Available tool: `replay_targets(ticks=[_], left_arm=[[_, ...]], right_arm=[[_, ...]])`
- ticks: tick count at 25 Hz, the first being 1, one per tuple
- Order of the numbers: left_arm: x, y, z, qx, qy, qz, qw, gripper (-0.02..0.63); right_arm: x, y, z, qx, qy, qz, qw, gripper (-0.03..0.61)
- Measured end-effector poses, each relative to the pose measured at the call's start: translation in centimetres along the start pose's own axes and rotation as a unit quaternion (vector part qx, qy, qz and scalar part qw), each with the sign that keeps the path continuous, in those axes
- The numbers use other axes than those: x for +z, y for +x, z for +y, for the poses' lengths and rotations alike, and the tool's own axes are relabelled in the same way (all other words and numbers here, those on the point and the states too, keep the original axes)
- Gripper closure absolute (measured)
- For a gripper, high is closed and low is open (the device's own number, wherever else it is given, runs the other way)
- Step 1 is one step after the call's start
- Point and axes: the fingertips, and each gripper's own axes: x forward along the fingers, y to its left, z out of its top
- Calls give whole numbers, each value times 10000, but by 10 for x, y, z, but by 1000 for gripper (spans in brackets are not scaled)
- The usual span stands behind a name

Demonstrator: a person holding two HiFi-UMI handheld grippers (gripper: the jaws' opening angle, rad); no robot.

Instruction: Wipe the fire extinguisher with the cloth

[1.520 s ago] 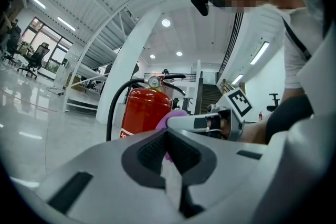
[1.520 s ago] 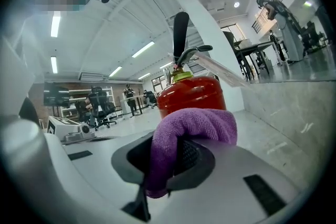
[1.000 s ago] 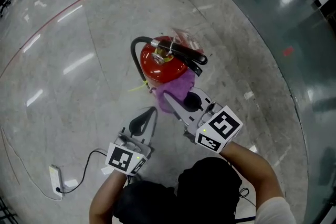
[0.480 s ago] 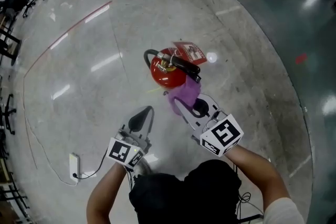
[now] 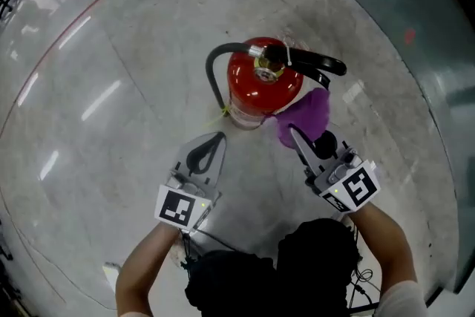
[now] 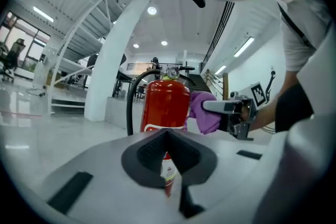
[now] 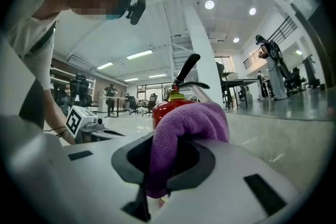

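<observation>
Just right of upright fire extinguisher (image 5: pixel 261 89), R gripper (image 5: pixel 295 134) clamps cloth (image 5: pixel 306 113) beside it; L gripper (image 5: pixel 214 141), closed w/ nothing, sits farther back.

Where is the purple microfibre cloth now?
Head view, right of centre: the purple cloth is clamped in the right gripper, beside the red fire extinguisher on its right side.

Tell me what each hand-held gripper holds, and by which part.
The right hand-held gripper is shut on the cloth, pinching a bunched fold; the rest bulges past the jaws. The left hand-held gripper holds nothing.
</observation>
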Motion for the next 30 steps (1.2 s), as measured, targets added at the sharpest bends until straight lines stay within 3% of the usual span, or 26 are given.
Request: replay_targets(ticks=[3,7,10,15,18,26,30], left_arm=[[10,-8,1,-650,-331,96,9973,609],[27,-7,13,-776,-392,-17,9962,609],[17,-14,-2,-920,-384,91,9950,609],[-6,3,-18,-1021,-139,-319,9942,609],[-19,-2,-28,-1123,-80,-301,9932,609],[-18,-9,-42,-1257,-124,-284,9916,609],[-18,-12,-41,-1265,-326,-100,9914,609]], right_arm=[[21,-10,11,-613,-16,145,9980,523],[27,-12,21,-1079,38,219,9939,523],[-14,-17,48,-1341,380,314,9897,523],[-111,-11,38,-1775,596,188,9821,523],[-157,-5,49,-1877,833,407,9778,523],[-227,21,59,-1837,1167,1044,9704,523],[-257,27,41,-2081,1426,1161,9607,523]])
